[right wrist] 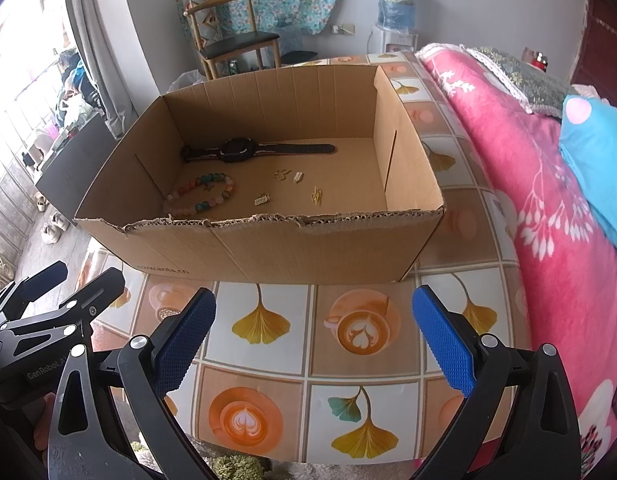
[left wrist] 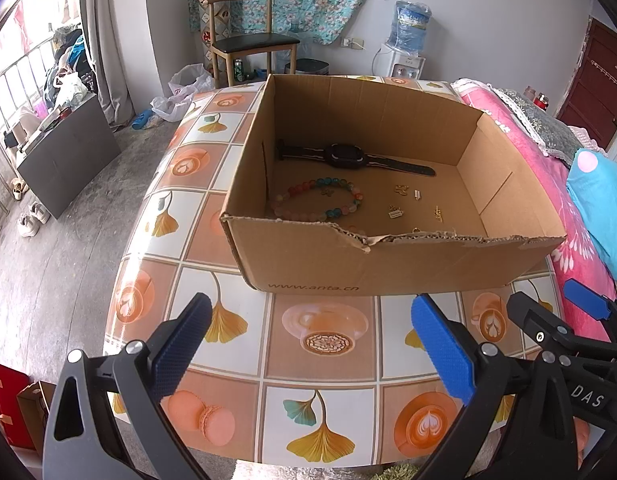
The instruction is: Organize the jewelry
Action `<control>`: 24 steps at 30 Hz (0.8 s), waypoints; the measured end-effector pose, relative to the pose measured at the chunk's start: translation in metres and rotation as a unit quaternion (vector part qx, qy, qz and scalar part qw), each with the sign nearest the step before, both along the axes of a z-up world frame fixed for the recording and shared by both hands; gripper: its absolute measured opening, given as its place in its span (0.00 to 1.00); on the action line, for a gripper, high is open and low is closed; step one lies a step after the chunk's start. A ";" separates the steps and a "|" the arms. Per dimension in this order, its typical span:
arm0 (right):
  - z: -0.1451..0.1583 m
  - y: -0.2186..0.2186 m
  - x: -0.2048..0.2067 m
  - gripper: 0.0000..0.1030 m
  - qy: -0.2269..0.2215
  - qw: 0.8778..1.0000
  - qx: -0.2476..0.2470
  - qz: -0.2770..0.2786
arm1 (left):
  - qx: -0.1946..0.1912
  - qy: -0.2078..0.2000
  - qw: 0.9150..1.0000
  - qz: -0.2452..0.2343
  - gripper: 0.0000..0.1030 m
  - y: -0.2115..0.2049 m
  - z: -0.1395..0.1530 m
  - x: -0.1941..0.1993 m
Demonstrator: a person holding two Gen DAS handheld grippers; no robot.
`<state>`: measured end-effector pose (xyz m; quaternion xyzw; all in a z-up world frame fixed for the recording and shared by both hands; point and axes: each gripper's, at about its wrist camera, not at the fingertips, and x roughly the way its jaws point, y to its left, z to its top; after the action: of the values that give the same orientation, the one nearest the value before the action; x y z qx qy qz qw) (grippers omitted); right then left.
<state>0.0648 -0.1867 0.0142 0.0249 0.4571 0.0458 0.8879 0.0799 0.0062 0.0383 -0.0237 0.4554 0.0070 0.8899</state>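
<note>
Jewelry is lying in cardboard box (left wrist: 308,264): watch (left wrist: 344,156) far, bead bracelet (left wrist: 316,200) left, gold charms (left wrist: 396,213) right. Left gripper (left wrist: 312,348) and right gripper (right wrist: 314,340) are hovering near, fingers apart, holding nothing.

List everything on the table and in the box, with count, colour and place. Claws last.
cardboard box: one, brown, open, on the table
watch: one, black, flat at the box's far side
bead bracelet: one, multicoloured, box floor, nearer than the watch
small charms: several, gold, scattered on the box floor right of the bracelet
tablecloth: one, orange and white tiles with ginkgo and coffee prints, covering the table
left claw: one, blue pads, open, empty, above the table
right claw: one, blue pads, open, empty, above the table
</note>
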 end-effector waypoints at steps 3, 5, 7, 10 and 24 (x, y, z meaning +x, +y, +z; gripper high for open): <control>-0.001 0.000 0.001 0.92 0.000 1.000 0.000 0.000 | -0.001 0.000 1.000 0.000 0.95 0.000 0.000 0.000; -0.001 0.000 0.000 0.92 0.000 1.000 0.000 0.000 | 0.000 0.000 1.000 0.000 0.95 0.000 0.000 0.000; -0.001 0.000 0.000 0.92 0.000 1.000 0.000 0.000 | -0.001 0.000 1.000 0.001 0.95 -0.001 0.000 -0.001; -0.001 0.000 0.000 0.92 -0.001 1.000 0.000 0.001 | -0.001 -0.001 1.000 0.002 0.95 0.000 0.000 -0.001; -0.001 0.003 -0.001 0.92 -0.002 1.000 -0.002 0.000 | -0.002 -0.002 1.000 0.003 0.95 -0.001 0.001 -0.002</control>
<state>0.0638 -0.1834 0.0134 0.0228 0.4551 0.0445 0.8890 0.0777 0.0054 0.0390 -0.0271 0.4539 0.0083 0.8906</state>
